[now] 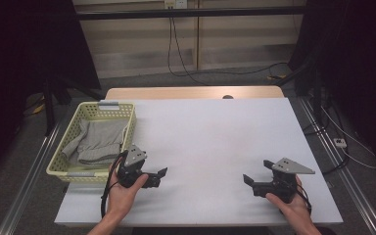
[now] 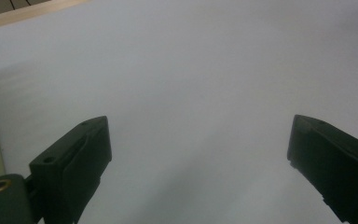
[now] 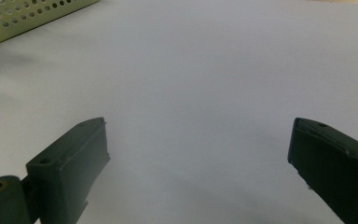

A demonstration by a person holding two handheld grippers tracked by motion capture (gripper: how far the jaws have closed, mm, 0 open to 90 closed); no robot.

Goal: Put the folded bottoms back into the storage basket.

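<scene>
No readable writing anywhere.

The yellow basket [image 1: 108, 113], the grey cloth [image 1: 98, 141] lying in it and the white table [image 1: 215, 132] bear no label, brand, number or sign that can be made out, and the black gripper bodies and their grey plates show no lettering either.
</scene>
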